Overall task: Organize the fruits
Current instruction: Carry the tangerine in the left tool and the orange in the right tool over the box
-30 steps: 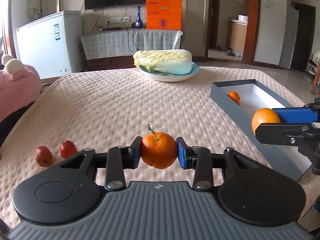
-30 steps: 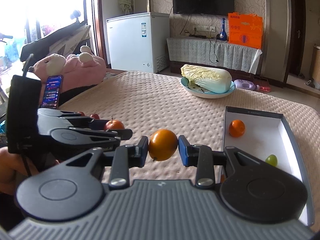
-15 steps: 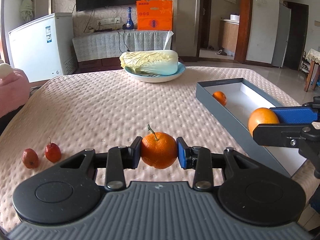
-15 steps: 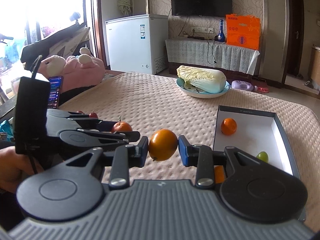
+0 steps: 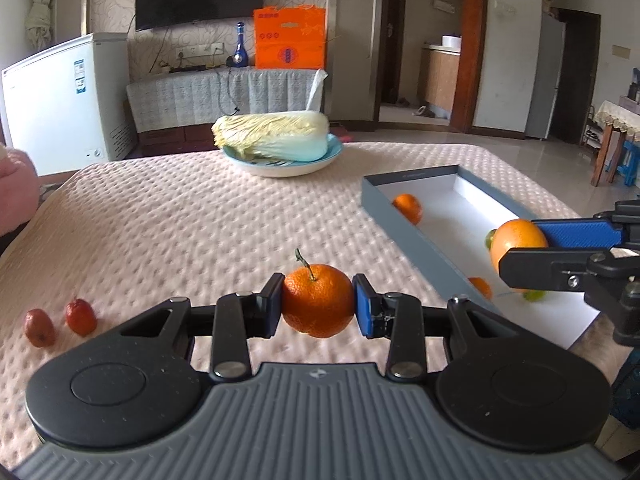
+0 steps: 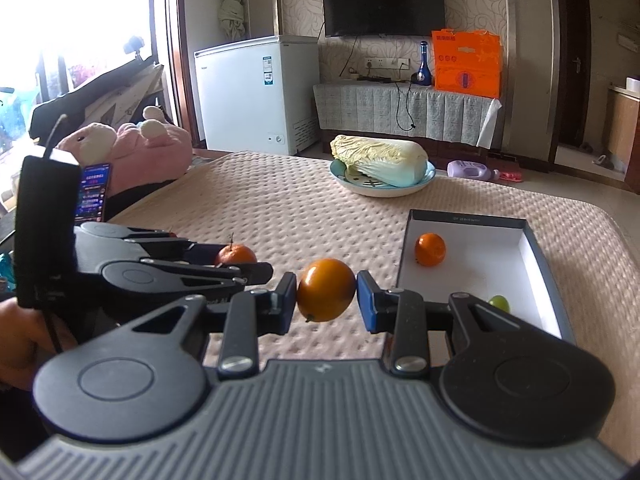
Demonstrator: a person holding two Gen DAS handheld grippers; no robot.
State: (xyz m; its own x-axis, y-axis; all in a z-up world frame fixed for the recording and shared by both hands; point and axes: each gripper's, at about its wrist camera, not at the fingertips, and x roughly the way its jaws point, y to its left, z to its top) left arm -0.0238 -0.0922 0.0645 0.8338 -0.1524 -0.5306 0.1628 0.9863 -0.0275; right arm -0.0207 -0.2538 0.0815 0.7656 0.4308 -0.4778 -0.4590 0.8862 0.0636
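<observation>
My left gripper (image 5: 318, 305) is shut on a stemmed tangerine (image 5: 318, 300) and holds it above the pink quilted table. My right gripper (image 6: 326, 298) is shut on a smooth orange fruit (image 6: 326, 295); in the left wrist view this fruit (image 5: 518, 242) hangs over the grey box (image 5: 408, 216). The box (image 6: 536, 256) has a white floor and holds a tangerine (image 6: 430, 249), a green fruit (image 6: 499, 302) and another small orange one (image 5: 480, 287). Two small red fruits (image 5: 60, 322) lie on the table at the left.
A blue plate (image 5: 284, 166) with a napa cabbage (image 5: 274, 136) stands at the table's far side. A pink plush toy (image 6: 132, 148) and a lit phone (image 6: 94, 196) are at the left edge. A white freezer (image 6: 256, 92) stands behind.
Both grippers have swung to the right with their fruits; the box now sits nearer the middle of both views. The right gripper's fruit has moved further over the box. Both grips are unchanged.
</observation>
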